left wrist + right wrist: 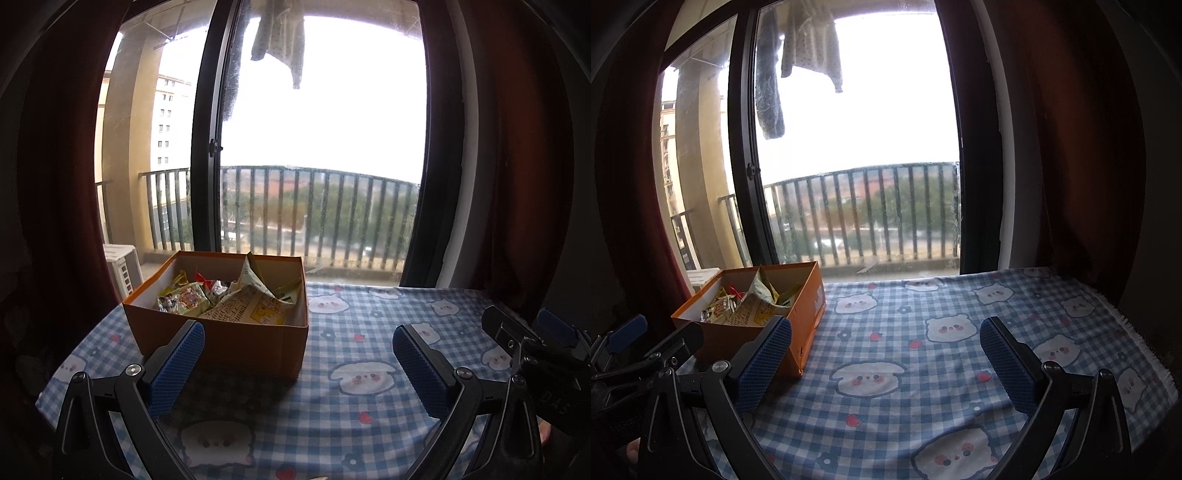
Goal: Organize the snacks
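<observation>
Box (221,343): orange cardboard, matt, pale inner walls.
Snack packets (236,299) inside: crinkled glossy film, printed.
Tablecloth (332,406): soft woven cloth, blue-white check, matt; fringed edge at 3 o'clock in right view.
Left gripper (299,354), right gripper (886,347): black smooth plastic arms, metal screws; pads (177,365) blue textured rubber.
Curtains (1071,129): dark red cloth.

Nothing can be read with certainty. The pale wrapper (243,312) in the box (236,339) bears rows of printed characters too small to make out, and raised letters on the right tool's (554,354) body look like "DAS".
</observation>
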Tool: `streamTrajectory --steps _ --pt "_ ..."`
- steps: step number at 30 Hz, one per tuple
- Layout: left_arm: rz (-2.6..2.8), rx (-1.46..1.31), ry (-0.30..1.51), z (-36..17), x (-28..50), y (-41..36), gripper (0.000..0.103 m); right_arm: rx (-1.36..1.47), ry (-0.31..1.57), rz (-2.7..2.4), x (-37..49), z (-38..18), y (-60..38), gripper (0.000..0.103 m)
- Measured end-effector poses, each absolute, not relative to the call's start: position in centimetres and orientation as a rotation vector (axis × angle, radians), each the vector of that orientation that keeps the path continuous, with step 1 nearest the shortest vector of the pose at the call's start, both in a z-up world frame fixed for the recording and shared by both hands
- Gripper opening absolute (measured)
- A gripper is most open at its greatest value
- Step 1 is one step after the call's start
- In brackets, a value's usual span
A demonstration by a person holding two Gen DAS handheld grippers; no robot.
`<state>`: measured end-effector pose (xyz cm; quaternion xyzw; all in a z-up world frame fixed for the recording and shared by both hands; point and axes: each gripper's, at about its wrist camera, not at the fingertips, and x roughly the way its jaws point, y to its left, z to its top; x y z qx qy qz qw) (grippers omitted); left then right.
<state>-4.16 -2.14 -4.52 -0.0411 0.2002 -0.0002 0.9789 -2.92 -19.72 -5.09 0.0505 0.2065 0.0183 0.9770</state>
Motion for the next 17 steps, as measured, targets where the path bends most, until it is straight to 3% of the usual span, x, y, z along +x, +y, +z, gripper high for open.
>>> streamTrajectory --steps 17 --pt "0.008 -0.075 0.42 -4.83 -3.7 -2.27 0.103 0.109 0.428 0.04 -2.57 -5.19 -19.94 0.103"
